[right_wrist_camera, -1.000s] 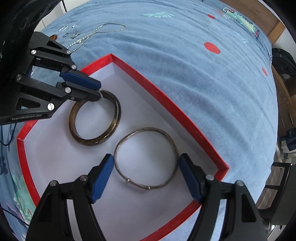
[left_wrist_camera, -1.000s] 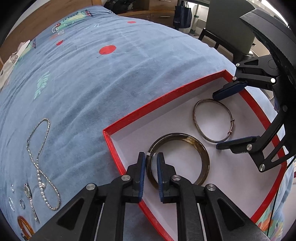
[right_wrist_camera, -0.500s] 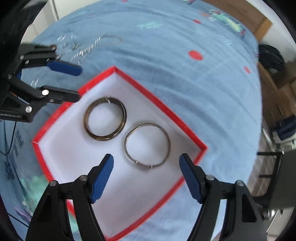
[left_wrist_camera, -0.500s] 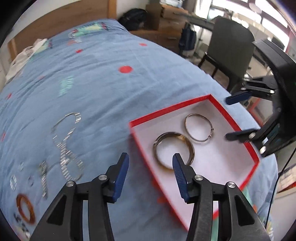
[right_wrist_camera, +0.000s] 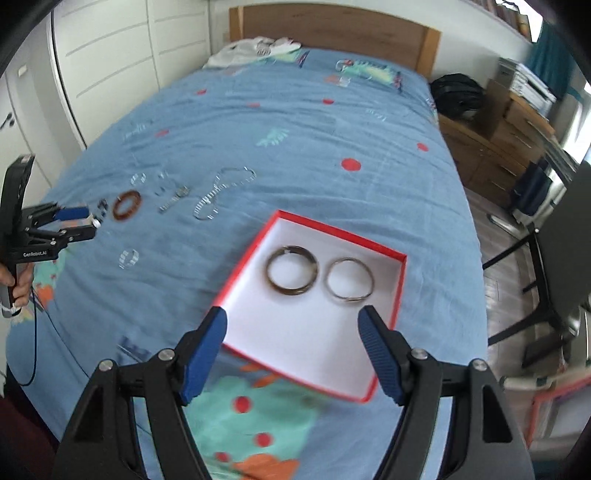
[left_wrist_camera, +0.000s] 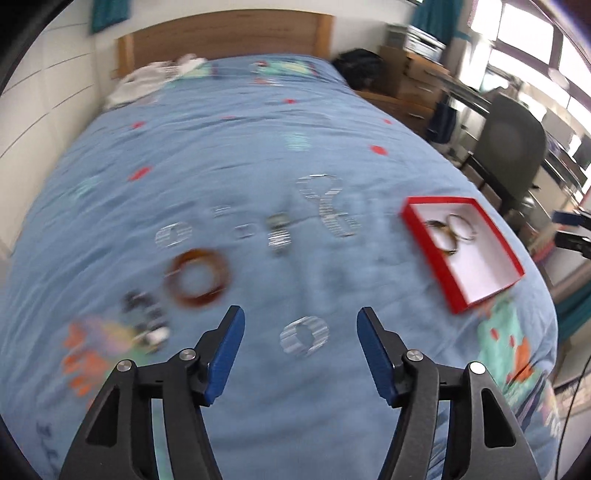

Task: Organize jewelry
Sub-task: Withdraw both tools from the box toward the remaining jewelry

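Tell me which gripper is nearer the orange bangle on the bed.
Left. The left gripper hangs open just beside the orange bangle, a little short of it. The right gripper is open over the red box, well away.

A bed (right_wrist_camera: 295, 140) fills most of both views, covered by a blue spread (left_wrist_camera: 229, 155) printed with red dots and cartoon shapes. At the top stands a wooden headboard (right_wrist_camera: 332, 27), with white cloth (right_wrist_camera: 255, 50) bunched at its foot. White wardrobe doors (right_wrist_camera: 110, 55) run down the upper left of the right wrist view. On the right — past the bed's edge — a black bag (right_wrist_camera: 456, 94) sits beside wooden drawers (right_wrist_camera: 495, 144), with wood flooring (right_wrist_camera: 495, 236) below. A dark chair (left_wrist_camera: 511, 147) stands at the right of the left wrist view, under bright windows (left_wrist_camera: 535, 48) framed by teal curtains (left_wrist_camera: 432, 16).
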Action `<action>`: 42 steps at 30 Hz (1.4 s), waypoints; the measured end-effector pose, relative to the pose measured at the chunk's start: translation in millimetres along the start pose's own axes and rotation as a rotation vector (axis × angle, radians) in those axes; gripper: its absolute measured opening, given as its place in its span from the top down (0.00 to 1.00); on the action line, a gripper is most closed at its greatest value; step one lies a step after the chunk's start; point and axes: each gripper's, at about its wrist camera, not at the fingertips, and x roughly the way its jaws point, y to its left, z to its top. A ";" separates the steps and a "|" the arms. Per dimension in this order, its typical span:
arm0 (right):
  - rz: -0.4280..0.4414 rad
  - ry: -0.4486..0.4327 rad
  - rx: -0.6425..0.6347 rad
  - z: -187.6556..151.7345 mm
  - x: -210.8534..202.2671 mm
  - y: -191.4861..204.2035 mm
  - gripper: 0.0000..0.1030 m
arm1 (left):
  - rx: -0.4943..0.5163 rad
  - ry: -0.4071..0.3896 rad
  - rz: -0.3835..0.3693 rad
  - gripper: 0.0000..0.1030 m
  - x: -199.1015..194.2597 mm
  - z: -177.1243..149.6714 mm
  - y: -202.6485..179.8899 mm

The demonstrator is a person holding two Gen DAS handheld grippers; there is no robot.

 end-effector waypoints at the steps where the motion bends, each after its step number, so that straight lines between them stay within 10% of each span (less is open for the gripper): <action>1: 0.000 -0.009 0.010 -2.6 -6.3 8.7 0.30 | -0.014 -0.008 0.019 0.37 -10.2 -7.3 14.5; 17: 0.028 -0.167 0.119 -20.4 -40.6 143.5 0.30 | -0.221 -0.067 0.180 0.30 -87.9 -90.4 164.6; 42: 0.084 -0.091 0.154 -17.1 103.6 223.8 0.30 | -0.297 0.014 0.147 0.22 20.9 -76.6 159.0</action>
